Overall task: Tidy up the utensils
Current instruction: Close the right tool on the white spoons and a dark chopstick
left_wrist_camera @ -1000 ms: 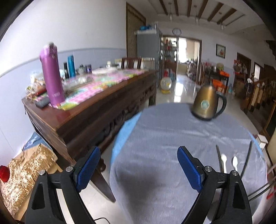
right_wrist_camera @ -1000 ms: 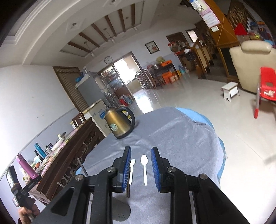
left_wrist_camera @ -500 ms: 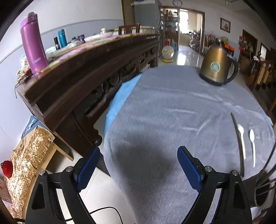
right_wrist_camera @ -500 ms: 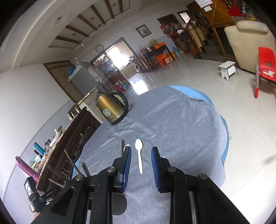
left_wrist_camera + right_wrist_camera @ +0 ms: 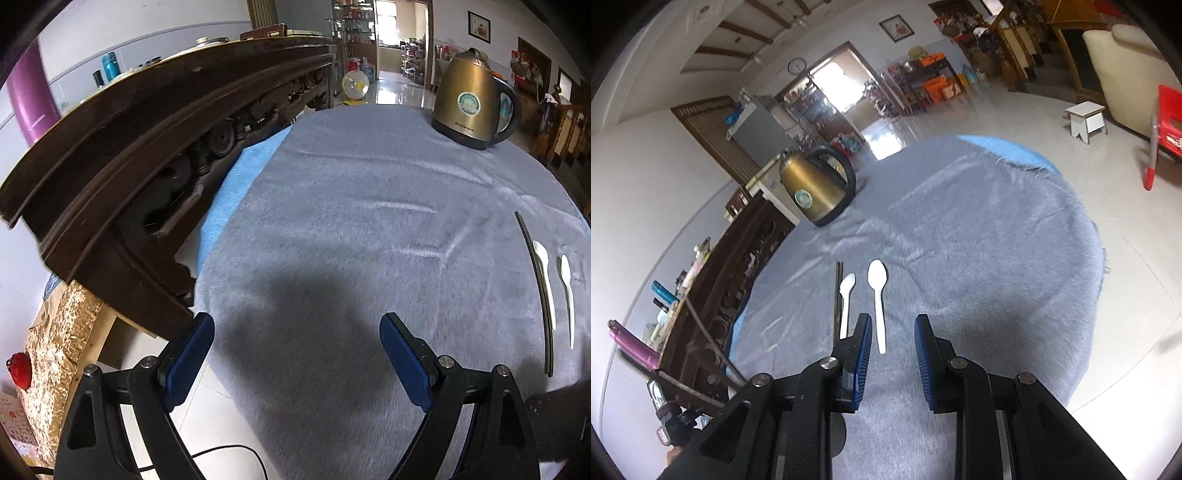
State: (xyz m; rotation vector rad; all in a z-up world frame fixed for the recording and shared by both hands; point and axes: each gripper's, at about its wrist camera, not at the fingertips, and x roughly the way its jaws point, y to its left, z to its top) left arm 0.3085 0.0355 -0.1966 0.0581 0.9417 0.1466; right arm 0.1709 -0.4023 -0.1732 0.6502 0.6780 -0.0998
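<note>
Two white plastic spoons, a longer one (image 5: pixel 877 280) and a shorter one (image 5: pixel 847 290), lie side by side on the grey tablecloth (image 5: pixel 979 240). A pair of dark chopsticks (image 5: pixel 837 295) lies just left of them. My right gripper (image 5: pixel 892 350) hovers over the near end of the longer spoon's handle. Its jaws stand a narrow gap apart and press on nothing. My left gripper (image 5: pixel 297 354) hangs wide open over bare cloth near the table's left edge. From there the spoons (image 5: pixel 545 273) and chopsticks (image 5: pixel 539 291) lie far to the right.
A brass-coloured kettle (image 5: pixel 472 103) stands at the table's far side. A dark carved sideboard (image 5: pixel 166 140) with a purple flask (image 5: pixel 29 96) runs along the left. Thin metal rods (image 5: pixel 701 332) and a dark round base (image 5: pixel 836 432) sit left of my right gripper. Tiled floor surrounds the table.
Both grippers have sunk toward the table and tipped further down. The spoons now lie closer under the right gripper. Neither gripper's opening has changed.
</note>
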